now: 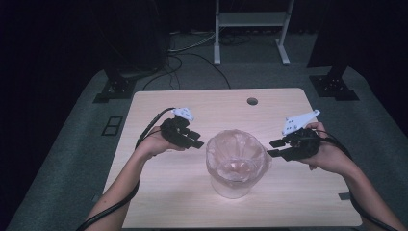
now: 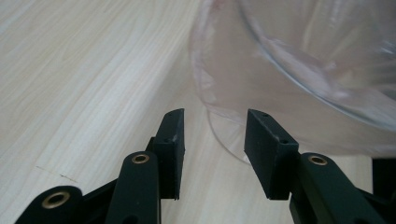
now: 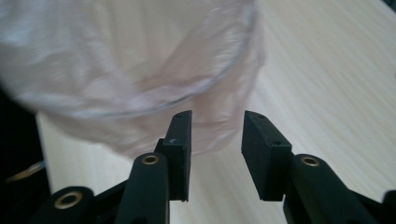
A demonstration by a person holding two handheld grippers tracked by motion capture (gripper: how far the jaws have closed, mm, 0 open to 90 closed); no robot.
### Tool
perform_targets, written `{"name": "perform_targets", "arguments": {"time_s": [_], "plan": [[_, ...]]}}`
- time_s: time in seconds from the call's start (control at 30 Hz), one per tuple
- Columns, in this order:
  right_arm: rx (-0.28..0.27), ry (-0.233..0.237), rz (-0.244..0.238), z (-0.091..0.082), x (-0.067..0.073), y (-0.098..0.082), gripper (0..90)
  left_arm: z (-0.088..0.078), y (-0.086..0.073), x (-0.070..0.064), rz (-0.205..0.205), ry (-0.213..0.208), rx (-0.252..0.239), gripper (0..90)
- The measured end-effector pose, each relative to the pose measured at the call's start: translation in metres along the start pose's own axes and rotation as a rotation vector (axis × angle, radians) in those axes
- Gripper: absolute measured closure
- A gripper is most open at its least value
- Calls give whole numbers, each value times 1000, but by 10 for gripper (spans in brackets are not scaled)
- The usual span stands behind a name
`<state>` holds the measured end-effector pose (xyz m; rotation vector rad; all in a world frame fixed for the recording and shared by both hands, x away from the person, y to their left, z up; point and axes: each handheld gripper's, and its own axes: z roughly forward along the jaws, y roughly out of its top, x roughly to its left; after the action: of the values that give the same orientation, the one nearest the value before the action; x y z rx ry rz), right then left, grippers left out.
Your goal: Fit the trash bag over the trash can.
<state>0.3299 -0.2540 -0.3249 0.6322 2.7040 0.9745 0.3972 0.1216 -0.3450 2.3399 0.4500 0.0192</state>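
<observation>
The left tongs (image 1: 195,139) stand released, jaws parted with nothing between the pads, and the right tongs (image 1: 275,147) are likewise released and empty. Between the two pairs, just inward of each tip, sits a clear plastic container (image 1: 235,163) lined with a thin transparent bag, whose film is folded over the rim and hangs down the outside. In the left gripper view the container's wall (image 2: 261,74) lies just ahead of the jaws and slightly to their right, apart from the pads; in the right gripper view the draped film (image 3: 154,93) hangs just beyond the jaw tips, also untouched. The container stands upright near the middle of the pale wooden worktop (image 1: 159,192), with the tongs flanking it on opposite sides. Judging from this, the step in hand looks like the fitting of the liner over the rim, with both tongs let go of the film. A next move would call for either pinching the loose film again to smooth it lower, or drawing both tongs clear without snagging the bag.
</observation>
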Motion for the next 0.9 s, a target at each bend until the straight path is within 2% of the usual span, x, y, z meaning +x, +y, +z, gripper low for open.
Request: {"name": "perform_targets", "arguments": {"time_s": [0.2, 0.23, 0.27, 0.37, 0.47, 0.5, 0.57, 0.67, 0.77, 0.8, 0.9], "plan": [[24, 86, -73, -3, 26, -5, 597, -5, -10, -22, 66, -50, 11, 559], [28, 89, -79, -1, 30, -6, 589, -4, -13, -29, 87, -81, 14, 554], [28, 89, -79, -1, 30, -6, 589, -4, -13, -29, 87, -81, 14, 554], [39, 87, -82, 7, 39, -5, 589, 2, -16, -41, 118, -128, 19, 554], [56, 48, -84, 15, 44, -5, 572, 7, -19, -45, 106, -149, -9, 546], [59, 38, -80, 18, 44, -5, 571, 9, -19, -46, 106, -155, -13, 546], [55, 25, -71, 22, 44, -5, 568, 10, -18, -45, 118, -135, -10, 540], [47, 2, -52, 26, 40, -4, 568, 9, -18, -39, 90, -126, -32, 541], [38, -25, -27, 33, 28, 0, 570, 11, -14, -31, 80, -95, -36, 540], [38, -25, -27, 33, 28, 0, 570, 12, -12, -28, 72, -83, -36, 540], [23, -29, 0, 39, 15, 3, 566, 13, -9, -17, 45, -77, -40, 533]]}}
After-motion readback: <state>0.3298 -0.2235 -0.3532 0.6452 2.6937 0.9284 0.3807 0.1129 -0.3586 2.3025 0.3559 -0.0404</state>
